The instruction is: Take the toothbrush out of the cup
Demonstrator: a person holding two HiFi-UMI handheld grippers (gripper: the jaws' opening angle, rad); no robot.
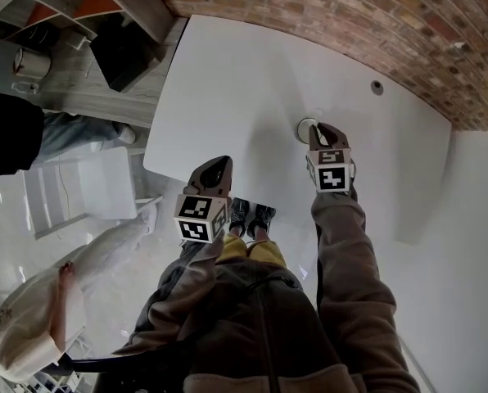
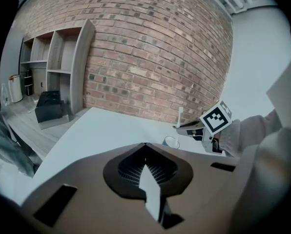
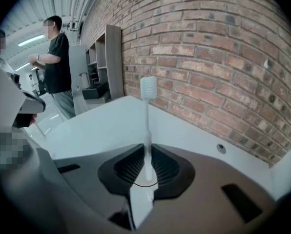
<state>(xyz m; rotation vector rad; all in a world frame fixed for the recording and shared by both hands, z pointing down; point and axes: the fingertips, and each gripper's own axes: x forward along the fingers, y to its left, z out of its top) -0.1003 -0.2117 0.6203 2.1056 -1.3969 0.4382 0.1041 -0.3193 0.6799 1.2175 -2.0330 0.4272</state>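
A white toothbrush point(image 3: 147, 126) stands upright between the jaws of my right gripper point(image 3: 146, 149), bristle head up, and the gripper is shut on its handle. The left gripper view shows the toothbrush point(image 2: 179, 115) rising above the right gripper point(image 2: 193, 126), its lower end reaching down to the pale cup point(image 2: 171, 141) on the white table point(image 2: 101, 130). In the head view the right gripper point(image 1: 317, 128) hangs right over the cup point(image 1: 305, 125). My left gripper point(image 1: 220, 164) is shut on nothing, near the table's front edge, left of the cup.
A brick wall point(image 1: 350, 23) runs behind the table point(image 1: 228, 88), which has a small round hole point(image 1: 377, 87) at the back right. A shelf unit point(image 2: 62, 72) and a black box point(image 1: 125, 51) stand to the left. People point(image 1: 6, 129) and a white chair point(image 1: 84, 188) are at the left.
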